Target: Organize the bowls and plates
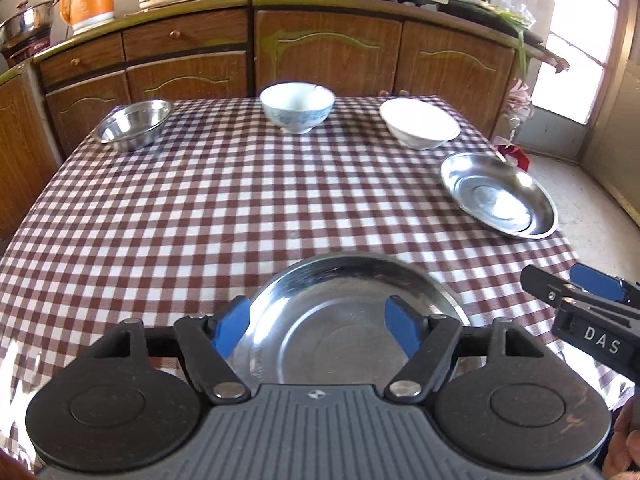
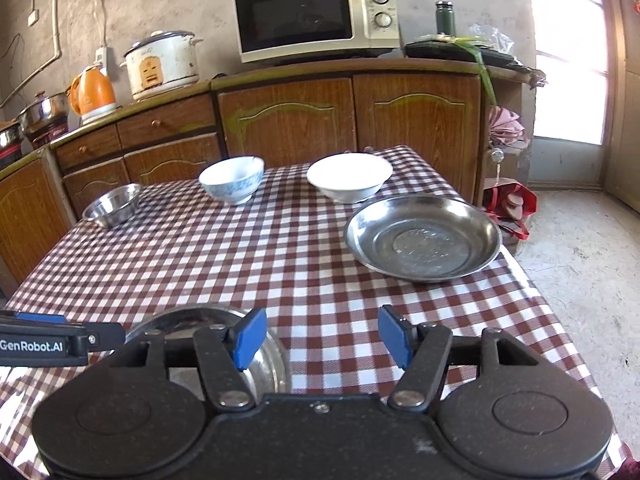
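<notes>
So we've got a table (image 1: 160, 216) with a red-and-white check cloth, and all the dishes are spread out on it. Our left gripper (image 1: 318, 326) is hovering over the near steel plate (image 1: 344, 300), jaws standing wide apart with the blue pads off the plate, so it's got hold of nothing; the plate just sits flat on the cloth at the near edge. The right gripper (image 2: 322, 336) is the same deal, jaws spread well open and nothing between them but checked cloth. It sits just to the right of that near plate, which peeks out under its left finger in the right wrist view. From the left camera we can see the right gripper poking in at the right edge, near the plate but apart from it. The second steel plate (image 2: 422, 236) is over on the right side of the table, close to the edge. Along the far edge there's a row of three: a small steel bowl (image 1: 134, 124) at the left, a blue-patterned bowl (image 1: 297, 106) in the middle and a white bowl (image 1: 418, 122) at the right, all upright and well apart from each other. The white bowl sits just behind the second plate. Behind the table are wooden cabinets (image 2: 288, 120) with a microwave (image 2: 316, 16), rice cooker (image 2: 162, 64) and orange kettle (image 2: 93, 94) on top.
</notes>
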